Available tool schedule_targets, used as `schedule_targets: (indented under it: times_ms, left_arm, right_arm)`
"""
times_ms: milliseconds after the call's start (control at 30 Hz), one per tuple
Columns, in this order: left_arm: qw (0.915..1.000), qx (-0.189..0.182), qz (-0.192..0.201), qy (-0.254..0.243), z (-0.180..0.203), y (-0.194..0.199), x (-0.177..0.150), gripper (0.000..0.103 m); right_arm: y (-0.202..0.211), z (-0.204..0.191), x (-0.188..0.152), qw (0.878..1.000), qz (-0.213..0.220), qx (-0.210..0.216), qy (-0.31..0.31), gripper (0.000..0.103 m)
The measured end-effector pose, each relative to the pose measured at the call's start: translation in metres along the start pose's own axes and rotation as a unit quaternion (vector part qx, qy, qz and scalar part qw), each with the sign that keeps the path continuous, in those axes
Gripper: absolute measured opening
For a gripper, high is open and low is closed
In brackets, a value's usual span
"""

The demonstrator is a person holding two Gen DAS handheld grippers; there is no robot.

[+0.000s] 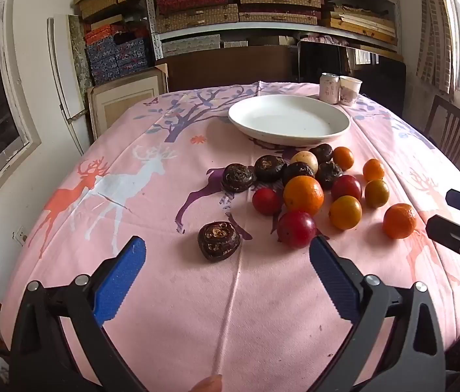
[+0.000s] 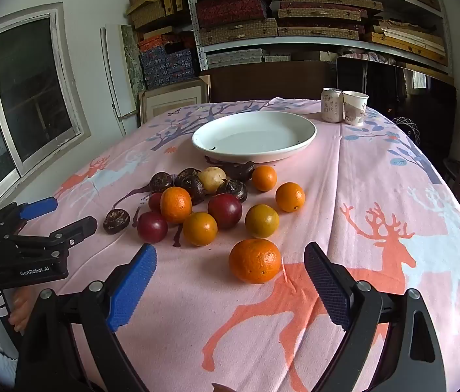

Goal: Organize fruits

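Left gripper (image 1: 228,254): jaws wide, nothing held; dark fruit (image 1: 218,240) lies on the cloth just ahead, between the tips.
Right gripper (image 2: 230,268): jaws wide, nothing held; orange (image 2: 255,260) dead ahead, slightly right of centre.
Plate (image 2: 305,138): bare, beyond the fruit pile.
Nearer hand: each has its own fruit; both round, no long axis.
View difference: only the right view shows specks on the plate.
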State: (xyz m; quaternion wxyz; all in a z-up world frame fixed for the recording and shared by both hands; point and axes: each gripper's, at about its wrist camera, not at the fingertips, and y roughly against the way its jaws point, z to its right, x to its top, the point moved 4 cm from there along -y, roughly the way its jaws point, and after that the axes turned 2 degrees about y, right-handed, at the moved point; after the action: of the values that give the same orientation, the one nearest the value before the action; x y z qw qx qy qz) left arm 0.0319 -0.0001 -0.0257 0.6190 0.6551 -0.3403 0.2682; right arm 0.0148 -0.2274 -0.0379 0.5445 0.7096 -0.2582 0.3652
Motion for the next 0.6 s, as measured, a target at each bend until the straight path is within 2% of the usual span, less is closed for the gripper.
schedule_targets:
  times_ms: [600]
  left_arm:
    - [1.0, -0.002, 0.0, 0.002, -0.0001, 0.0, 0.0, 0.098]
  right_arm:
    - [-0.0003, -0.0006, 0.0003, 1.0, 0.0, 0.0, 0.0, 0.093]
